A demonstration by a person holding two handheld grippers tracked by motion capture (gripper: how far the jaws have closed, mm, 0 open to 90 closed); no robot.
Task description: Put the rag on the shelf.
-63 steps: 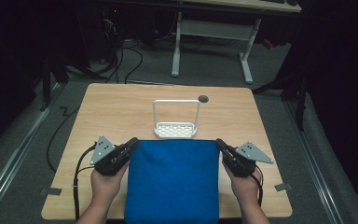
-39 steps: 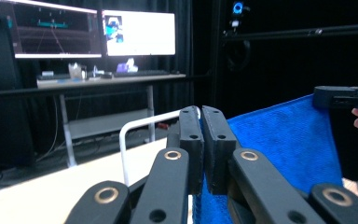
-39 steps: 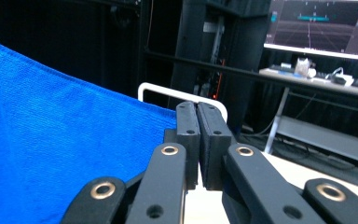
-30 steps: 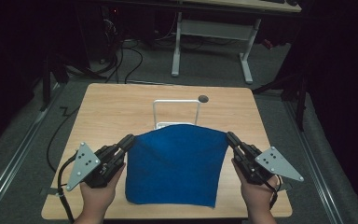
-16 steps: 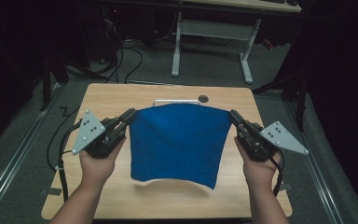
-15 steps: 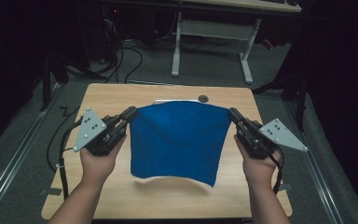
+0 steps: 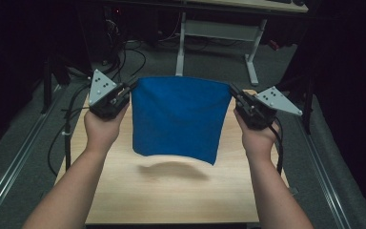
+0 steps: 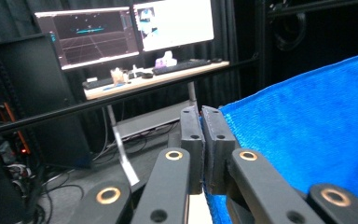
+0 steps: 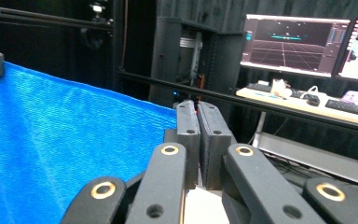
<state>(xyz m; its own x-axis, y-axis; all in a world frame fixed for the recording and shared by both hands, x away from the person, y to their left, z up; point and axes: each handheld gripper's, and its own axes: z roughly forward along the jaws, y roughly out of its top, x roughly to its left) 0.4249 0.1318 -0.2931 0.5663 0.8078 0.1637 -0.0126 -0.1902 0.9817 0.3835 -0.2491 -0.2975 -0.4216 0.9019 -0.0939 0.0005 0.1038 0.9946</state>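
Note:
A blue cloth [image 7: 178, 117] hangs spread in the air above the wooden table [image 7: 171, 191], with its lower edge clear of the top and a shadow beneath it. My left gripper [image 7: 132, 89] is shut on its upper left corner. My right gripper [image 7: 231, 90] is shut on its upper right corner. In the left gripper view the jaws [image 8: 201, 116] are pressed together on the edge of the cloth [image 8: 307, 130], which stretches off to the right. In the right gripper view the closed jaws [image 9: 198, 109] pinch the cloth [image 9: 65, 135], which spreads to the left.
A white-legged desk frame [image 7: 219, 33] stands on the floor beyond the table, and cables [image 7: 119, 57] lie at the far left. Metal rails [image 7: 19, 157] run along both sides of the table. Lit monitors [image 8: 126, 28] on a desk show in both gripper views.
Both hands have lifted the cloth up and away from the person. Its lower edge has come off the table, and it now hides the white basket at the table's far side.

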